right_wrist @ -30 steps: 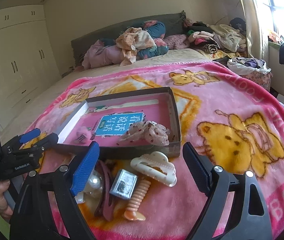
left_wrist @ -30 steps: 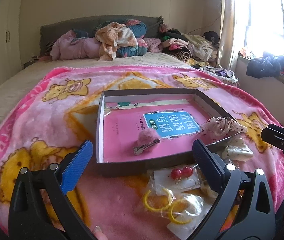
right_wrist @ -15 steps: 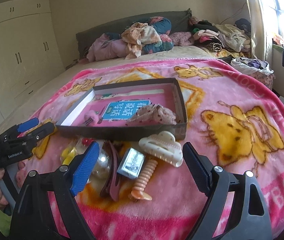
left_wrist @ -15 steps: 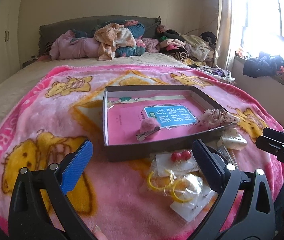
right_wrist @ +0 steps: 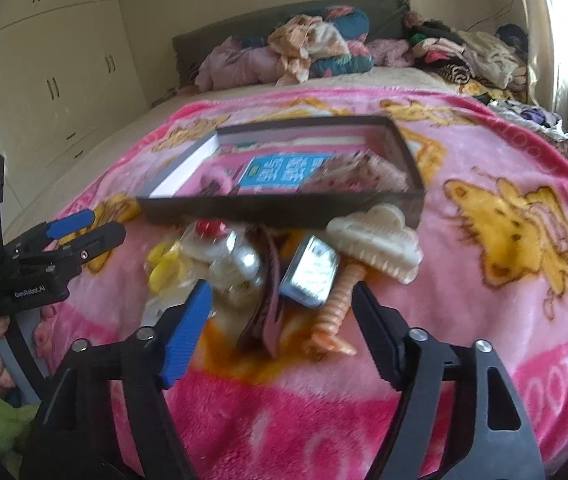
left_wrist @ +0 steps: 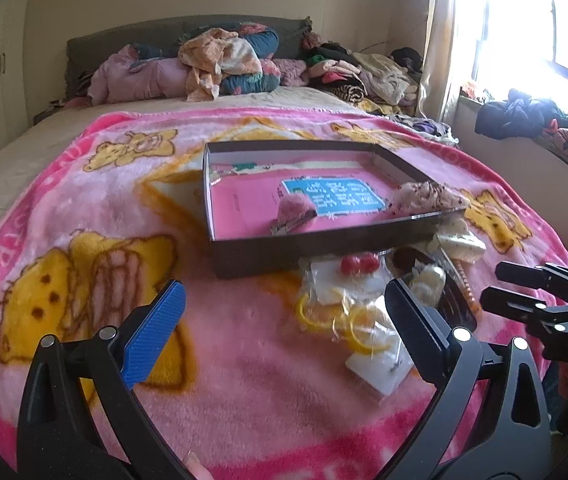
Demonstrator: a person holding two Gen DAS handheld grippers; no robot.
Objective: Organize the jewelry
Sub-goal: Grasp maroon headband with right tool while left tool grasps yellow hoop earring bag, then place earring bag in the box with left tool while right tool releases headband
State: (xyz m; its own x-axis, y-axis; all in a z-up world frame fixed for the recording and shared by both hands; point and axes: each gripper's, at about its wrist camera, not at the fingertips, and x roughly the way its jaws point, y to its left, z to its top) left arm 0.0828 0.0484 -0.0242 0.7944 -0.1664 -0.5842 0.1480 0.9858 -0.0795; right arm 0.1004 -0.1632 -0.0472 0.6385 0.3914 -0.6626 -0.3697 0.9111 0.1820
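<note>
A dark shallow box point(left_wrist: 268, 258) point(right_wrist: 244, 210) with a pink lining lies on the pink blanket. Inside it are a fuzzy pink hair clip point(left_wrist: 293, 212) and a speckled scrunchie point(left_wrist: 429, 196) point(right_wrist: 359, 172). In front of the box lies a pile: yellow hoops in plastic point(left_wrist: 339, 320), red beads point(left_wrist: 359, 263), a cream claw clip point(right_wrist: 379, 242), a silver tin point(right_wrist: 309, 266), a brown clip point(right_wrist: 266, 300) and an orange spiral clip point(right_wrist: 335, 308). My left gripper point(left_wrist: 284, 332) is open and empty, left of the pile. My right gripper point(right_wrist: 282, 324) is open and empty, just before the pile.
The pink bear blanket point(left_wrist: 84, 240) covers the bed. Clothes are heaped at the headboard point(left_wrist: 220, 64). A window sill with clothes point(left_wrist: 523, 120) is on the right, white cupboards point(right_wrist: 56, 80) on the left. The other gripper shows in each view point(left_wrist: 543, 300) point(right_wrist: 64, 248).
Both grippers have pulled back from the box and swung; the left view now sits further left of the pile, the right gripper lower and closer over the pile. Nothing was taken hold of.
</note>
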